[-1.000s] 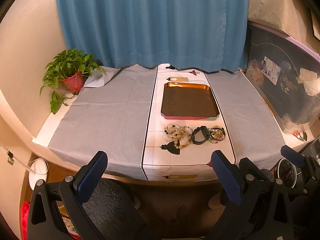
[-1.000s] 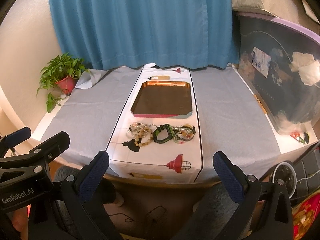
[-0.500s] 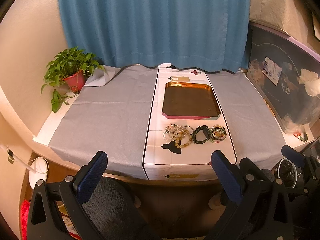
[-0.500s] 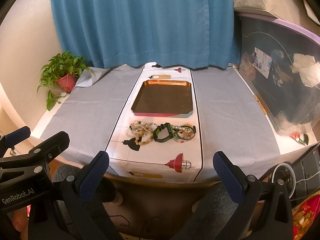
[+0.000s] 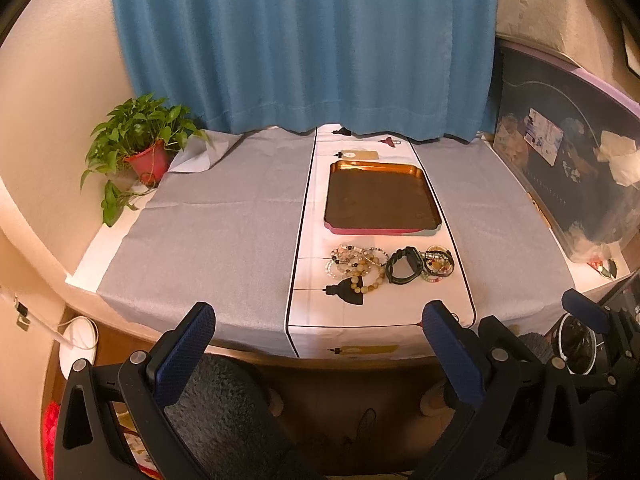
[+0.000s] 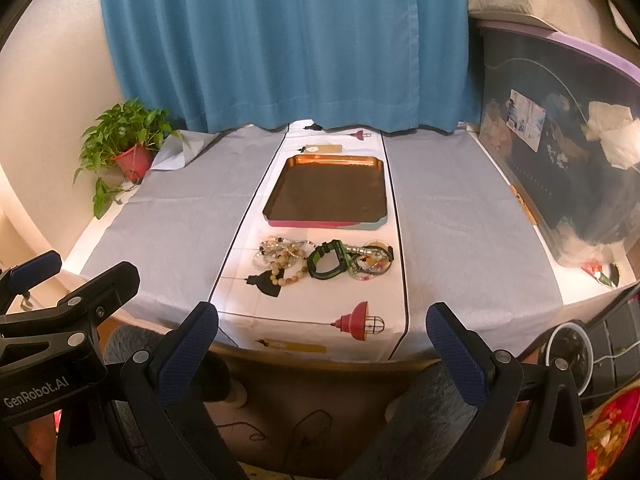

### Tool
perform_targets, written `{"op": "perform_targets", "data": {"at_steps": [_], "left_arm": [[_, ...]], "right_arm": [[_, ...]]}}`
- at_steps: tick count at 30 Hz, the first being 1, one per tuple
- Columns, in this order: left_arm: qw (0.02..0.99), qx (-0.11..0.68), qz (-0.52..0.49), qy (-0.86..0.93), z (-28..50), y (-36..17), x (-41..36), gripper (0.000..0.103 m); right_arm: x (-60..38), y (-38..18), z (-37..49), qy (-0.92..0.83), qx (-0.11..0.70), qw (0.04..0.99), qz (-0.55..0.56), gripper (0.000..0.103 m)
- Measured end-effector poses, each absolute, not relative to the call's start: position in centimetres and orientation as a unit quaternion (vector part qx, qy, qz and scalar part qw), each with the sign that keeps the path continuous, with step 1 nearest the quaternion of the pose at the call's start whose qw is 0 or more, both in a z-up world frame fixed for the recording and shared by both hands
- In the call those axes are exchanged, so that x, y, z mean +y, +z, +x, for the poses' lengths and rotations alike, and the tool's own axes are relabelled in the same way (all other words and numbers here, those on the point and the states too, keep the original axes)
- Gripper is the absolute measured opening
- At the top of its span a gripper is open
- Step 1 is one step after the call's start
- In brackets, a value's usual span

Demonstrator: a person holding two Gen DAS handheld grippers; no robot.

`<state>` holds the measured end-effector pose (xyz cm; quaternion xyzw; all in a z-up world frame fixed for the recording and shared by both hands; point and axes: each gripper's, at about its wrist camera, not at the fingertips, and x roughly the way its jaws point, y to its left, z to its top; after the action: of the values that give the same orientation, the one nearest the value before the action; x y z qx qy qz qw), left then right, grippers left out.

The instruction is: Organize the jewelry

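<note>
The left gripper (image 5: pixel 318 344) is held short of the table's near edge, its jaws spread wide and nothing gripped or touched; its blue-padded fingers (image 5: pixel 184 354) frame open air above a dark seat. The right gripper (image 6: pixel 322 346) is likewise spread wide and empty, with nothing between its pads. In the left wrist view, part of the right gripper is seen at the far right; in the right wrist view, the left gripper's black body is seen at the far left.

The jewelry is gathered ahead of both grippers on the white table runner (image 5: pixel 316 312), well apart from the fingertips. A cluster of beaded bracelets (image 5: pixel 358 266) lies ahead and slightly right of the left gripper; touching it on the right is a black watch (image 5: pixel 404 266), beside which further bangles (image 5: pixel 438 264) are stacked. From the right gripper, the same row is seen straight ahead, the watch (image 6: pixel 328 266) showing a green inner band. Just beyond the row, a copper-rimmed tray (image 6: pixel 294 218) is set, nothing lying in it. Farther off to the left, a potted plant (image 5: pixel 140 148) stands before a blue curtain (image 5: pixel 304 48).
</note>
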<state>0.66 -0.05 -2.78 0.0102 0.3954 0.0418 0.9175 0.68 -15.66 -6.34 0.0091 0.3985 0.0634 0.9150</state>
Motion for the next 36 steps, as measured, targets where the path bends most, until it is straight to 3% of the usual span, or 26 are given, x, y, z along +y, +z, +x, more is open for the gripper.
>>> {"op": "perform_targets", "data": {"at_steps": [12, 22, 30, 33, 35, 36], "left_arm": [[0.927, 0.375, -0.015, 0.008, 0.5, -4.3, -0.5, 0.103], [0.908, 0.415, 0.026, -0.044, 7.7, -14.8, 1.9, 0.103], [0.895, 0.435, -0.031, -0.095, 16.4, -22.3, 3.9, 0.102], [0.89, 0.441, -0.057, -0.095, 18.6, -23.9, 5.1, 0.094], [0.881, 0.459, -0.064, -0.098, 20.0, -24.8, 5.6, 0.077], [0.88, 0.46, -0.06, -0.099, 20.4, -25.0, 5.8, 0.074]], "right_arm": [[-16.9, -8.0, 1.1, 0.091, 0.406, 0.909, 0.03, 0.103], [-17.5, -16.0, 5.7, 0.133, 0.373, 0.918, -0.009, 0.103], [-19.0, -21.8, 14.0, 0.173, 0.333, 0.926, 0.039, 0.103], [-18.5, -23.2, 17.0, 0.206, 0.331, 0.92, 0.033, 0.103], [-17.8, -23.9, 18.2, 0.232, 0.333, 0.914, 0.021, 0.103], [-17.5, -24.2, 18.3, 0.24, 0.325, 0.915, 0.008, 0.103]]}}
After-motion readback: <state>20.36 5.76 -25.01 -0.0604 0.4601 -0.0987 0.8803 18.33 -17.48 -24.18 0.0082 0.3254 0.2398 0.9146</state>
